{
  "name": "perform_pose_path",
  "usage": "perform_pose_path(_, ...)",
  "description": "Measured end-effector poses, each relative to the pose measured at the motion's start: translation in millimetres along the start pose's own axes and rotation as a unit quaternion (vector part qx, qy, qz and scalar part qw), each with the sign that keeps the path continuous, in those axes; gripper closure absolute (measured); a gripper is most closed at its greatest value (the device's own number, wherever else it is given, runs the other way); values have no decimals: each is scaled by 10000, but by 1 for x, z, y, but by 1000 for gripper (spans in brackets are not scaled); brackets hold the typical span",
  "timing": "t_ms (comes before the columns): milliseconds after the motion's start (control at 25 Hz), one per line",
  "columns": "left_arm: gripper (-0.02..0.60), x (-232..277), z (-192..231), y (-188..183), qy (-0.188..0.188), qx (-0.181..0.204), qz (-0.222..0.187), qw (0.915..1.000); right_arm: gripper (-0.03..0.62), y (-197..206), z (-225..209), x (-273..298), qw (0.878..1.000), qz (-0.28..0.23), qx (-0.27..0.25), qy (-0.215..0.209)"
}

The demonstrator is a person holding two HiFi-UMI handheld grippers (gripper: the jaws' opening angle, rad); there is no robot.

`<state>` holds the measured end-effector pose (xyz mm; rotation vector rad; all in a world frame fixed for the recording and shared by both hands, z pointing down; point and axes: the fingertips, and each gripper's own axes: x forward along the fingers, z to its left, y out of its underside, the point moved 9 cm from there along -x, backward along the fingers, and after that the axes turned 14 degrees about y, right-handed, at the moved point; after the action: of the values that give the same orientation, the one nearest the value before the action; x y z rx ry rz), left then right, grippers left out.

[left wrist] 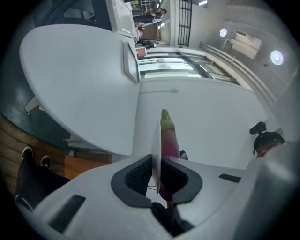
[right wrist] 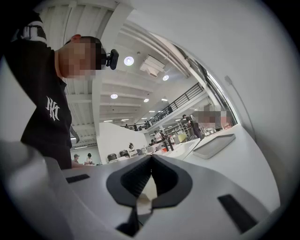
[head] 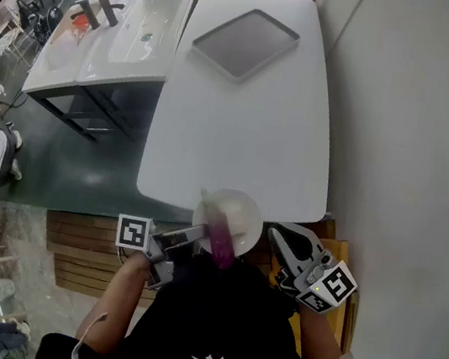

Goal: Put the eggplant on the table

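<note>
A purple eggplant (head: 220, 235) with a green stem lies on a white plate (head: 249, 208) at the near edge of the white table (head: 242, 126). My left gripper (head: 191, 240) comes in from the left and is shut on the plate's rim. In the left gripper view the plate (left wrist: 156, 140) shows edge-on between the jaws, with the eggplant (left wrist: 169, 140) just to its right. My right gripper (head: 276, 236) hovers beside the plate on the right, apart from it. In the right gripper view the right gripper (right wrist: 151, 159) is shut with nothing in it.
A grey tray (head: 245, 43) lies at the far end of the table. A white double sink counter (head: 122, 29) stands to the left across a gap. A pale wall (head: 421, 122) runs along the right side. Wooden boards (head: 80, 253) lie low near my left arm.
</note>
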<state>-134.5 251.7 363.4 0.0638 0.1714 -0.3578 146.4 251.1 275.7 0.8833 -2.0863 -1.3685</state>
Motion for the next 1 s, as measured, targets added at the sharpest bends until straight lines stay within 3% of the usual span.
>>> perform_pose_path(640, 549, -24, -8, -3, 59, -70, 15, 10000, 589, 7, 5, 17, 9994, -228, -125, 232)
perform_pose_path(1000, 549, -45, -37, -26, 177, 305, 29, 9994, 586, -10, 9, 16, 9963, -684, -193, 486)
